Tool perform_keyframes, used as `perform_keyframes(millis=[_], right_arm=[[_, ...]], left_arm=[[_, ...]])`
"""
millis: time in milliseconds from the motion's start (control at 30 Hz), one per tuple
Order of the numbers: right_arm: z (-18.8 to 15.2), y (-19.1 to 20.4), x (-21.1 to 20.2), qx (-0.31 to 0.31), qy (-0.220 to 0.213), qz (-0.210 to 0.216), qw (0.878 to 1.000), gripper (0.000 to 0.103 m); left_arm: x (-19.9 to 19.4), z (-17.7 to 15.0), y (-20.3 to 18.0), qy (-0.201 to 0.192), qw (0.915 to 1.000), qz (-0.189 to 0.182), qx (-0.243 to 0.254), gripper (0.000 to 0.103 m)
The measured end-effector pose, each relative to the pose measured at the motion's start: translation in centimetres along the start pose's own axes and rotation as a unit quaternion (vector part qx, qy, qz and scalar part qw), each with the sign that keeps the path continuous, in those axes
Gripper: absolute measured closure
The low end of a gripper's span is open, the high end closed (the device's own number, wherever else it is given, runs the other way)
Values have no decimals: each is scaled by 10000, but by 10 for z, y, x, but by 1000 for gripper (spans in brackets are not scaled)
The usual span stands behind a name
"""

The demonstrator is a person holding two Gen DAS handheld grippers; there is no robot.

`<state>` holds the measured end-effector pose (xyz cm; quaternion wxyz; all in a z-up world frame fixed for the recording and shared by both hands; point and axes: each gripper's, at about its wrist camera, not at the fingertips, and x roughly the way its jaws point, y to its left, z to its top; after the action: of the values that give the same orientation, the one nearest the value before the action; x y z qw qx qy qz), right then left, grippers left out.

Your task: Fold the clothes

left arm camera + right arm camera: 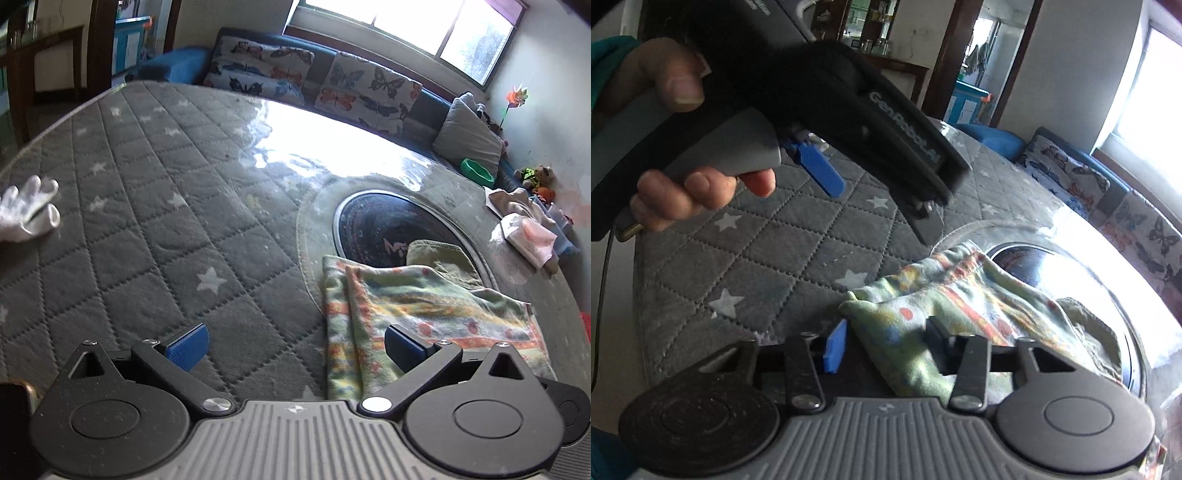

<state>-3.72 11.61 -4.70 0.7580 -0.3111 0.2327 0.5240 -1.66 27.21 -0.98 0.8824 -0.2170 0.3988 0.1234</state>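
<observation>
Patterned cloth (945,299) lies folded on the quilted counter (147,221). Right gripper (886,347) jaws straddle its corner, grip unclear. Left gripper (295,343) jaws gape empty.

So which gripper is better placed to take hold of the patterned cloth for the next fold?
Right. The right gripper has a corner of the patterned cloth between its fingers. The left gripper stands open, mostly over the bare quilted cover.

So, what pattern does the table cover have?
The table cover is grey, quilted in diamonds, with white stars; clearest in the left wrist view.
</observation>
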Motion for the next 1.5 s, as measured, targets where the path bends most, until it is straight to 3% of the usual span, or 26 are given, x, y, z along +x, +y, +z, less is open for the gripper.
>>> perform_keyframes(millis=[267,433,700,1000,1133,1300,1367,1500], right_arm=[[-2,-16,-10,507,-218,202,9983,84],[-5,-38,-24,1128,-449,429,9917,87],[-12,-67,-47,1659,-746,534,9819,89],[-16,-80,-58,1888,-994,507,9757,90],[-19,-86,-64,1961,-1073,516,9733,90],[-20,-85,-65,1923,-1116,556,9734,90],[-22,-85,-63,1913,-1129,568,9734,90],[-24,-84,-63,1914,-1101,604,9734,91]], left_arm=[[12,-4,4,361,9962,-412,-673,0],[13,-4,8,372,9909,-544,-1175,0],[22,1,6,751,9718,-1231,-1868,0],[34,8,-8,916,9693,-1276,-1890,1],[39,8,-15,1007,9670,-1439,-1847,10],[46,7,-21,1146,9635,-1596,-1816,29],[49,5,-22,1193,9621,-1674,-1795,42],[55,1,-20,1280,9572,-1833,-1839,54]])
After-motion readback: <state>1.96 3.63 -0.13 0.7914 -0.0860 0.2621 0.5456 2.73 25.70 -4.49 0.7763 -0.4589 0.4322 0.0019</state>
